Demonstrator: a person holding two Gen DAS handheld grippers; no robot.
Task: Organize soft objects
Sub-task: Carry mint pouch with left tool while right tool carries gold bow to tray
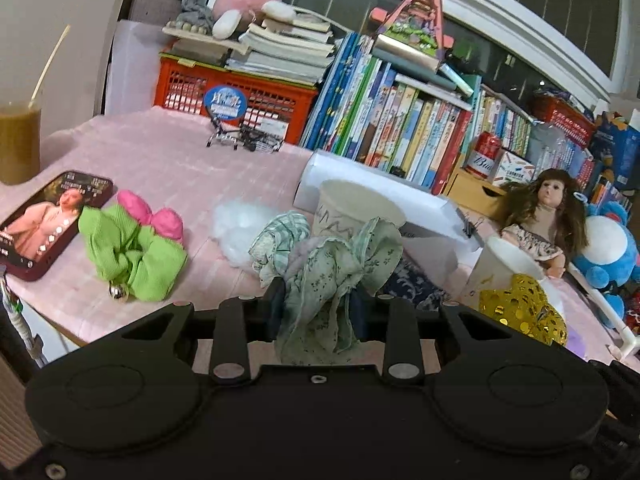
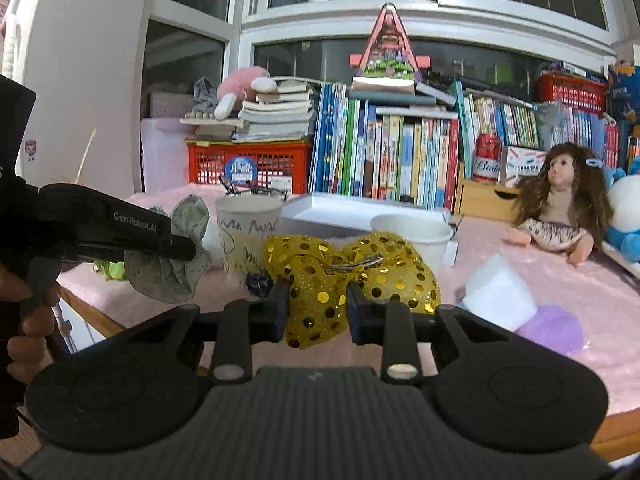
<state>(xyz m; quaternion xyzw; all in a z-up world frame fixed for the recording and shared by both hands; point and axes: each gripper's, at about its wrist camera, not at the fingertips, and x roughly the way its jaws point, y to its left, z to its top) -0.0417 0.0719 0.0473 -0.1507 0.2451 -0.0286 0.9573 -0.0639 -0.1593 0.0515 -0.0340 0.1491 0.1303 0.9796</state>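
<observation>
Both grippers pinching soft accessories

The left gripper (image 1: 316, 300) is squeezing a green floral scrunchie (image 1: 320, 276) at lower centre; the right gripper (image 2: 318, 304) is clamping a gold sequined bow (image 2: 352, 276) mid-frame.

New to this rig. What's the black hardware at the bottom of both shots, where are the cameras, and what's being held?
No robot: a person holds a two-finger gripper in each hand, each carrying a fisheye camera looking along its fingers. The black hardware is the gripper itself. In the left wrist view, the left gripper is clamped on a pale green floral scrunchie. In the right wrist view, the right gripper pinches a gold sequin bow; the left one shows at that picture's left. On the pink table cover lie a lime green scrunchie, a phone, paper cups and a doll.
</observation>
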